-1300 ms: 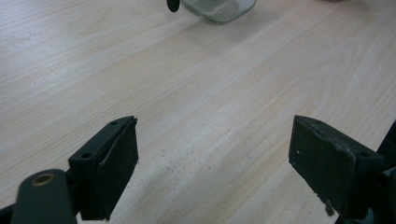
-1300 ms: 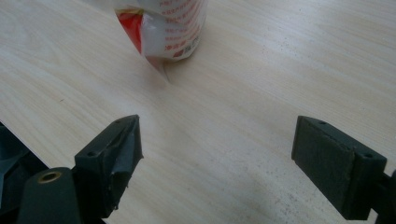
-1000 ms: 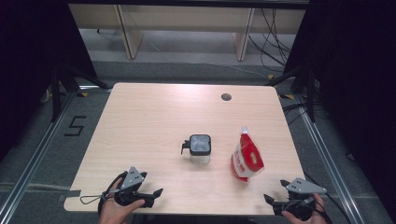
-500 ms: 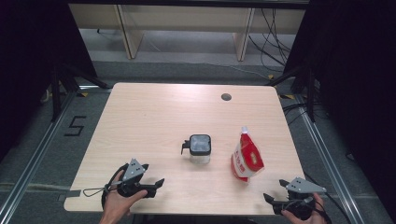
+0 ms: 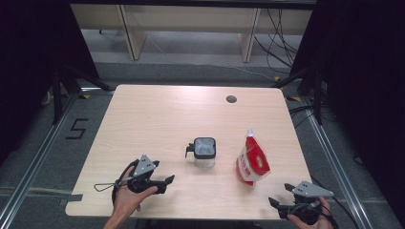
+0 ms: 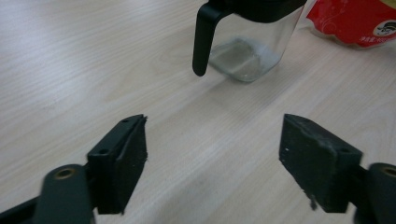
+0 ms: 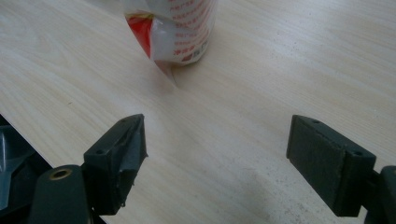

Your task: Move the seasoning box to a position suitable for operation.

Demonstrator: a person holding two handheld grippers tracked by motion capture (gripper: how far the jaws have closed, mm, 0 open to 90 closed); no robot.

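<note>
A clear square jar (image 5: 204,151) with a black lid and a black side handle stands near the table's middle. In the left gripper view the jar (image 6: 252,51) is ahead of the jaws, handle toward them. A red and white spouted pouch (image 5: 251,162) stands upright to its right. My left gripper (image 5: 165,182) is open at the front left and points toward the jar. Its jaws have just been closing slightly, with bare wood between them (image 6: 212,140). My right gripper (image 5: 281,194) is open at the front right corner, short of the pouch (image 7: 182,32).
The light wooden table (image 5: 157,119) has a round cable hole (image 5: 231,99) at the back right. Its front edge (image 7: 18,140) runs close under the right gripper. The pouch (image 6: 355,21) shows behind the jar. Dark floor and metal rails surround the table.
The left hand has carried its gripper to the right and slightly forward, toward the jar. The right gripper has stayed in place.
</note>
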